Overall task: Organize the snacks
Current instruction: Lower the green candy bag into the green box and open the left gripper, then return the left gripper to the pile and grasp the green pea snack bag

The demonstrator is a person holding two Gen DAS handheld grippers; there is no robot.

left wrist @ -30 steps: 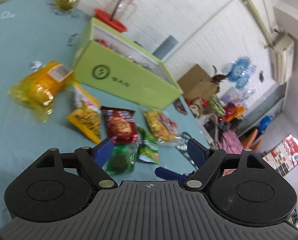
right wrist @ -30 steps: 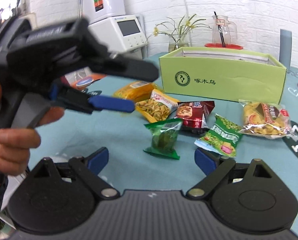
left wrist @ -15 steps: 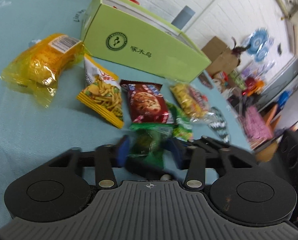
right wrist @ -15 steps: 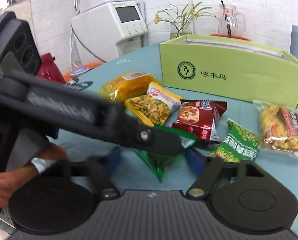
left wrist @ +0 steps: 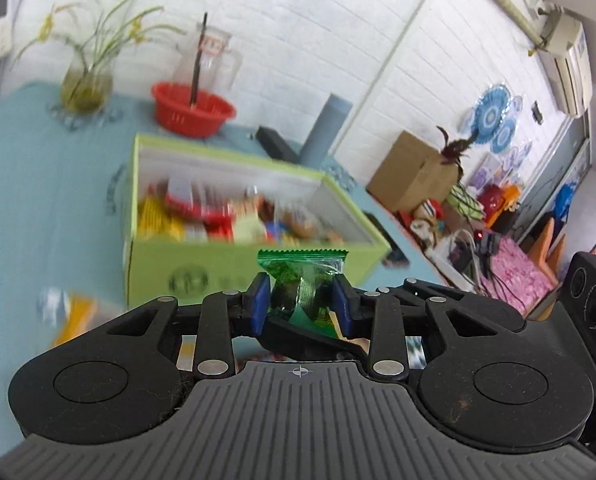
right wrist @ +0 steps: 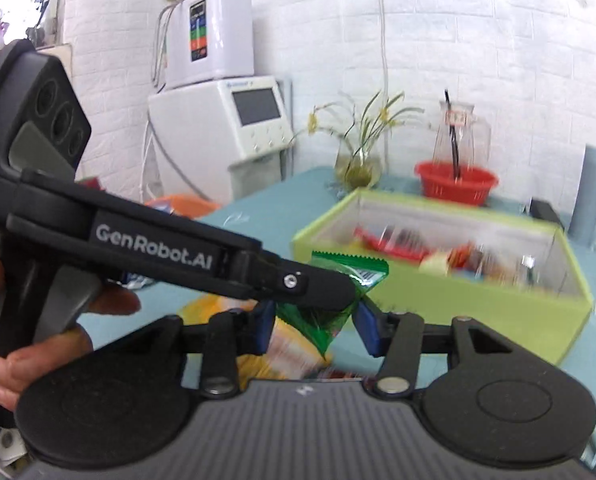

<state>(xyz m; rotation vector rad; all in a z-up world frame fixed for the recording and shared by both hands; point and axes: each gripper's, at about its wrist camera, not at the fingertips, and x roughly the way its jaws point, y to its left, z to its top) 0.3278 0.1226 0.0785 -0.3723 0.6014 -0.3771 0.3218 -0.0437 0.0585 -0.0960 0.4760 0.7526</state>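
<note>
My left gripper (left wrist: 299,306) is shut on a small green snack packet (left wrist: 303,284) and holds it in the air in front of the open lime-green box (left wrist: 218,268), which holds several snacks. In the right wrist view the left gripper reaches in from the left, and the green packet (right wrist: 337,292) hangs from its tip between my right gripper's (right wrist: 315,326) blue fingers. The right jaws stand partly closed around the packet; whether they touch it is unclear. The box (right wrist: 477,316) lies beyond.
A red basket (left wrist: 194,108) with a glass jug, a vase of flowers (left wrist: 86,80) and a grey cylinder (left wrist: 325,128) stand behind the box. A yellow packet (left wrist: 74,316) lies on the teal tablecloth at left. A white appliance (right wrist: 226,136) stands past the table.
My left gripper closed on the green packet and lifted it off the table towards the box. My right gripper rose with it and its jaws narrowed around the packet.
</note>
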